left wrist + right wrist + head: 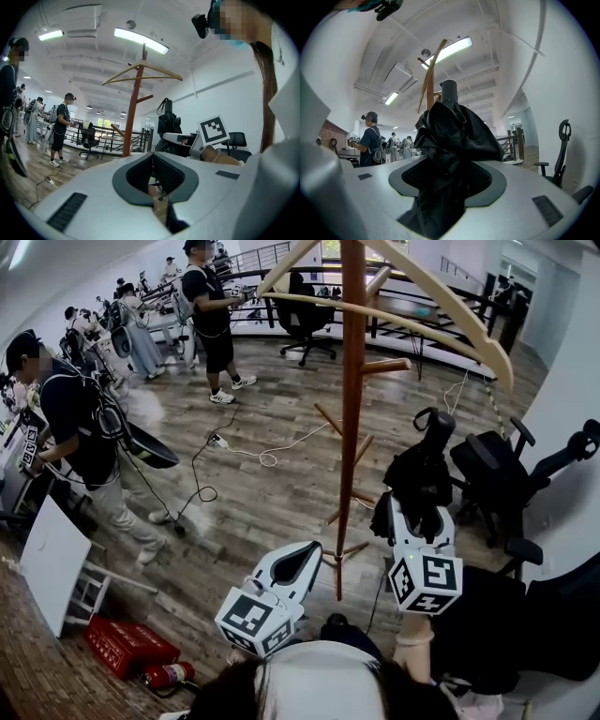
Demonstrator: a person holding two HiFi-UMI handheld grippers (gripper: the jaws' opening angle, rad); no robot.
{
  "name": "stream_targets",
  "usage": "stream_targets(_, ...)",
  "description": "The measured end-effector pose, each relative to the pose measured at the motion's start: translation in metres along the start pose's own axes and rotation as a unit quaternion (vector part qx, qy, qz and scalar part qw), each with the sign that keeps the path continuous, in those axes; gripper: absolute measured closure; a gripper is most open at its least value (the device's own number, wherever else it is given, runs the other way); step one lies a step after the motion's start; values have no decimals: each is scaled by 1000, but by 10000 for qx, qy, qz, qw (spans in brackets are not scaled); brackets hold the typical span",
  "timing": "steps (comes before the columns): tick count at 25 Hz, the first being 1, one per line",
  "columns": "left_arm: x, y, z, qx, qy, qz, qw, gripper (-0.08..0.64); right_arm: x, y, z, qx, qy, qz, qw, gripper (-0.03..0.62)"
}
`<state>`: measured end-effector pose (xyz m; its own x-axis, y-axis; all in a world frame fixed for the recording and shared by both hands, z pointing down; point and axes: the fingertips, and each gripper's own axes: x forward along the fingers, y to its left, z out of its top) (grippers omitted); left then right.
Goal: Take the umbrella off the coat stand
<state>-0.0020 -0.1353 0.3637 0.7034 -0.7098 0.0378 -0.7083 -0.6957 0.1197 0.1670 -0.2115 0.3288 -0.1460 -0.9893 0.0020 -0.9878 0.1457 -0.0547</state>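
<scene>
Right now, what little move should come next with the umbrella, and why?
Probably draw the right gripper back from the coat stand without letting go: its jaws clamp the black umbrella, which seems to hang free of the pegs.

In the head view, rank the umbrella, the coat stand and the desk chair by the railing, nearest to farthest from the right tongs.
1. The umbrella, gripped in the right tongs.
2. The coat stand, just left of them.
3. The desk chair, far back by the railing.
</scene>
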Motion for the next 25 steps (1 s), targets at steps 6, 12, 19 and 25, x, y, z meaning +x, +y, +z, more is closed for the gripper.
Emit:
stream_targets(6, -3, -8, -2, 18, 22, -82, 10000, 551, -10, -1, -3, 11, 3, -43, 10000, 339)
stream_targets(12, -12, -15, -4, 13, 16, -130, 9999, 551, -24, 4, -4, -1, 16, -74, 10000, 339)
stream_targets(19, -25, -20, -4, 4, -5, -233, 9997, 551, -38, 16, -5, -49, 29, -89, 9999, 339)
stream_targets(25, -37, -29, -6, 12, -14, -333, 9994, 551, -54, 23, -4, -69, 6, -124, 9999, 339)
